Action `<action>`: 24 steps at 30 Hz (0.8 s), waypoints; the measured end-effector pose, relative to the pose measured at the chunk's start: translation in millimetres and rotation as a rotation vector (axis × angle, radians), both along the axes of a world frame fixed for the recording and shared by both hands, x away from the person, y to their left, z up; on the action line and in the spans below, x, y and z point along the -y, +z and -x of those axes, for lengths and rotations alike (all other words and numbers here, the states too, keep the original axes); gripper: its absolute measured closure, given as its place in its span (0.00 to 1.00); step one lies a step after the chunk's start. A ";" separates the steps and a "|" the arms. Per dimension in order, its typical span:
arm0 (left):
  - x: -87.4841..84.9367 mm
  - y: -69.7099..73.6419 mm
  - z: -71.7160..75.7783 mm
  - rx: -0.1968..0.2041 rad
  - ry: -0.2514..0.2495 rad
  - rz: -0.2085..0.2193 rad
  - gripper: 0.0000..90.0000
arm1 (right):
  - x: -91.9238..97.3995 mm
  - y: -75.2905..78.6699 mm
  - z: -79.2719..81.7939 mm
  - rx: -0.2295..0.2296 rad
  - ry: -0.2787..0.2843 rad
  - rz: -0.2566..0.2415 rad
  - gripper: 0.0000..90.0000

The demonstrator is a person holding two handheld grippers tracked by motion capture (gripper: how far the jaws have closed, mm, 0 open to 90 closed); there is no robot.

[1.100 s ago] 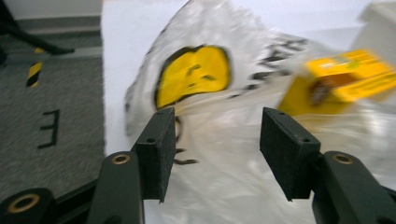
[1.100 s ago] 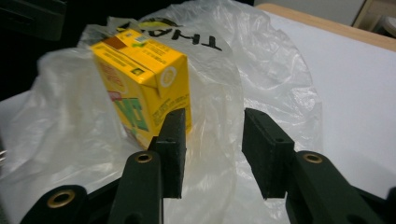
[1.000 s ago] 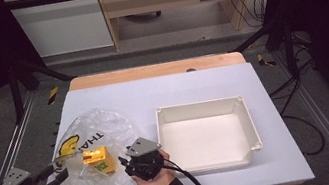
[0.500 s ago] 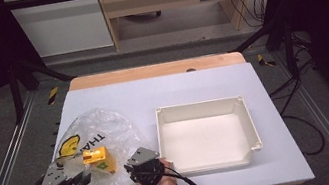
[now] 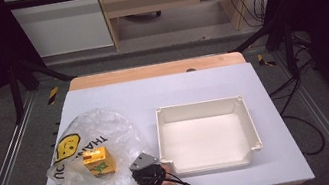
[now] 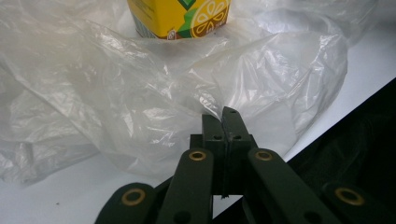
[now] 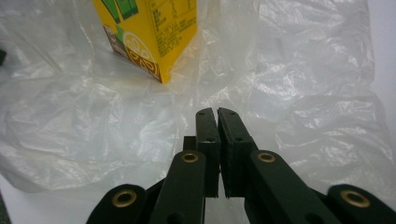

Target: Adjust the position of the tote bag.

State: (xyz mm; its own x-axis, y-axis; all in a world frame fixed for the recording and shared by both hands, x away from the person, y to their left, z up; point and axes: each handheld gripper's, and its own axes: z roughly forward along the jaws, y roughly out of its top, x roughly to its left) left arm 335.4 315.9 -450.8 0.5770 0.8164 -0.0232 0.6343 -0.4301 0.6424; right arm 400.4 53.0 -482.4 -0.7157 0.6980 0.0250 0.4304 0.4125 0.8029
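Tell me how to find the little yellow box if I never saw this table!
Start at the big white tray on the right side of the table, then look left to the crinkly clear plastic bag with a yellow smiley face. The little yellow juice carton stands in the middle of that bag. It is the only boxy thing there, bright yellow with green and lemon pictures.

Thin, crinkled, glossy clear plastic is seen in the bag; printed smooth card in the yellow carton; matt white on the worktop; smooth plastic in the tray.
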 end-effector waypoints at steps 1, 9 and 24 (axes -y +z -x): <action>1.6 -1.3 -1.1 -0.012 0.003 -0.020 1.00 | -0.7 -1.8 -0.4 -0.003 -0.004 0.005 0.97; -6.7 5.7 -3.3 0.045 0.059 0.067 0.69 | -3.0 -5.8 -3.3 -0.014 -0.007 0.014 0.91; -39.1 72.3 -41.2 0.318 0.160 0.128 0.46 | -2.1 10.1 -4.5 0.041 0.014 -0.023 0.87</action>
